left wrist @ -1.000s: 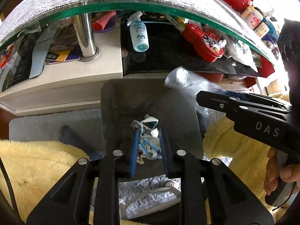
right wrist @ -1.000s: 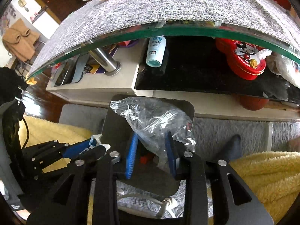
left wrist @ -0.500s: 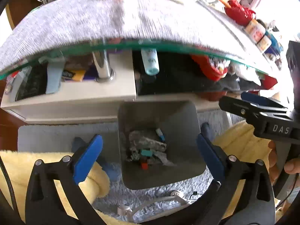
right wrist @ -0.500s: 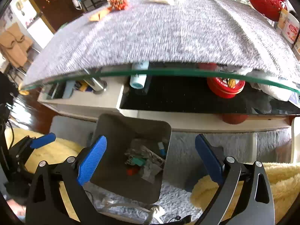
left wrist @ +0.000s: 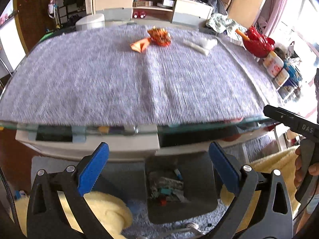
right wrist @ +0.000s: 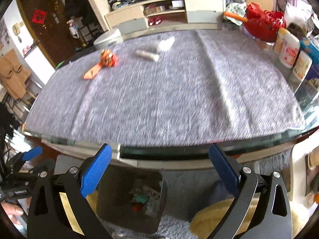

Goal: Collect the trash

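Note:
A grey bin [left wrist: 207,181] stands on the floor below the table edge, with crumpled trash [left wrist: 167,187] inside it; it also shows in the right wrist view [right wrist: 111,195]. My left gripper [left wrist: 158,151] hangs open above it with nothing between its blue pads. My right gripper [right wrist: 159,150] is above the bin too, its jaws opening and empty. On the grey tablecloth [left wrist: 119,83] at the far side lie an orange crumpled wrapper [left wrist: 159,36], an orange scrap [left wrist: 139,45] and a pale wrapper [left wrist: 201,43]. The right wrist view shows the same wrapper [right wrist: 108,58] and a pale stick [right wrist: 147,55].
The glass table edge [left wrist: 199,128] runs just past the bin. A red basket [right wrist: 263,25] and jars [right wrist: 287,51] stand at the table's right end. Yellow fluffy fabric [left wrist: 103,205] lies on both sides of the bin. A low cabinet [left wrist: 151,6] is behind the table.
Both grippers opened and let go: the paper scraps and the clear plastic bag now lie in the bin. Both hands rose, so the tabletop has come into view.

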